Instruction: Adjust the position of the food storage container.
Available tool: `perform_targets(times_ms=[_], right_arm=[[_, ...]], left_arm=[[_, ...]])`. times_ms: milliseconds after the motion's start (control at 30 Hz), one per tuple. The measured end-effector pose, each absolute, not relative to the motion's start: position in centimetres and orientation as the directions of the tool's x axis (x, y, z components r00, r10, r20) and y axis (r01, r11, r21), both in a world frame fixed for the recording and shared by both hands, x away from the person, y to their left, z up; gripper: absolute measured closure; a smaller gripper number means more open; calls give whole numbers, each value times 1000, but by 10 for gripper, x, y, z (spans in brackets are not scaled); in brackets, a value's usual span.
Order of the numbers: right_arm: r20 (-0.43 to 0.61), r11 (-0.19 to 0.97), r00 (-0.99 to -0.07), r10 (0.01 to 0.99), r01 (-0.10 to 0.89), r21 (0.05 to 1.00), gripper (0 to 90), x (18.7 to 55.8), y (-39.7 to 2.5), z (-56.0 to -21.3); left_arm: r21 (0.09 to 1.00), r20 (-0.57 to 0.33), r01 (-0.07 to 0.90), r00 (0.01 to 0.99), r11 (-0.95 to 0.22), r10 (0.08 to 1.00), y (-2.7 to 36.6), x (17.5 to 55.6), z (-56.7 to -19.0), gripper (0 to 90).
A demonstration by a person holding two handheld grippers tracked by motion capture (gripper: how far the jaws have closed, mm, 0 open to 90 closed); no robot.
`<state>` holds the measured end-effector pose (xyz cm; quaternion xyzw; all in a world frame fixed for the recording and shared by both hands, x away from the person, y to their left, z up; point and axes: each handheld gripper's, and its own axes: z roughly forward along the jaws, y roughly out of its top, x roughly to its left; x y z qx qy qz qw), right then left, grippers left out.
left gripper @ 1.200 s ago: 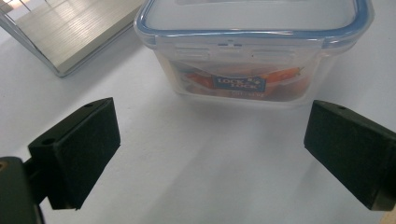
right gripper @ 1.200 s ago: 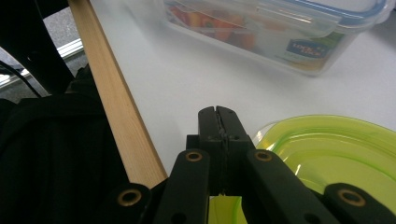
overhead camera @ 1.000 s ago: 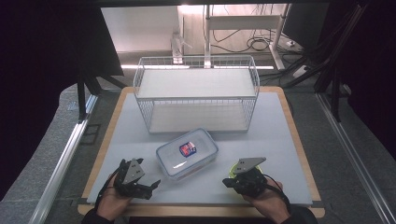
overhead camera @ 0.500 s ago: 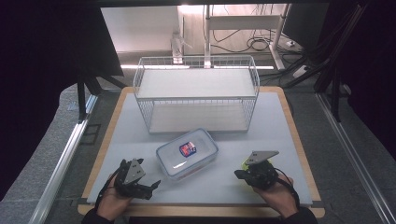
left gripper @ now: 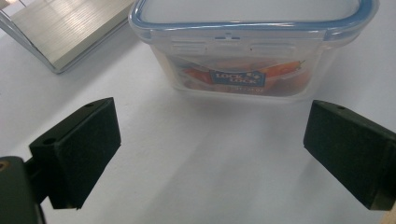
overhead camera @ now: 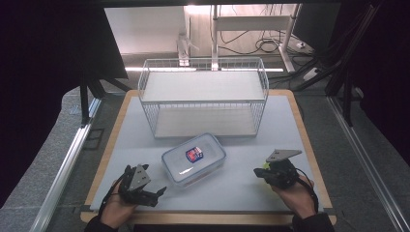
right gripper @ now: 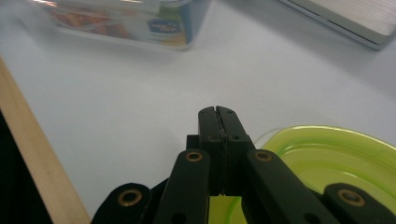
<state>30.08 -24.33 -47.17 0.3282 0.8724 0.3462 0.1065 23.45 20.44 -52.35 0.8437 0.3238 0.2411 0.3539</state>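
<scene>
A clear plastic food container (overhead camera: 193, 158) with a blue-rimmed lid and a printed label lies on the white mat. My left gripper (overhead camera: 155, 195) rests near the front edge, left of the box. It is open, and its jaws (left gripper: 210, 149) stand wide apart, facing the container (left gripper: 243, 46) with bare mat between them. My right gripper (overhead camera: 258, 173) sits at the front right. Its jaws (right gripper: 218, 112) are pressed together, and a translucent yellow-green dish (right gripper: 336, 158) shows under and beside them. The dish (overhead camera: 261, 172) peeks out at the gripper's tip.
A white wire basket (overhead camera: 203, 87) with a pale shelf board stands at the back of the mat. A wooden border (overhead camera: 309, 145) frames the mat. The container's corner (right gripper: 140, 18) lies well ahead of the right gripper.
My right gripper has moved to the right, away from the container, with the yellow-green dish still at its tip. The left gripper and the container have stayed put.
</scene>
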Motion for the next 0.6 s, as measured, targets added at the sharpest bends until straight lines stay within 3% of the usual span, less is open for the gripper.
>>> perform_targets(times_ms=[600], right_arm=[[20,470,-660,751,556,685,900,316,-284,-469]], left_arm=[[753,162,388,673,-531,722,204,235,-524,39]])
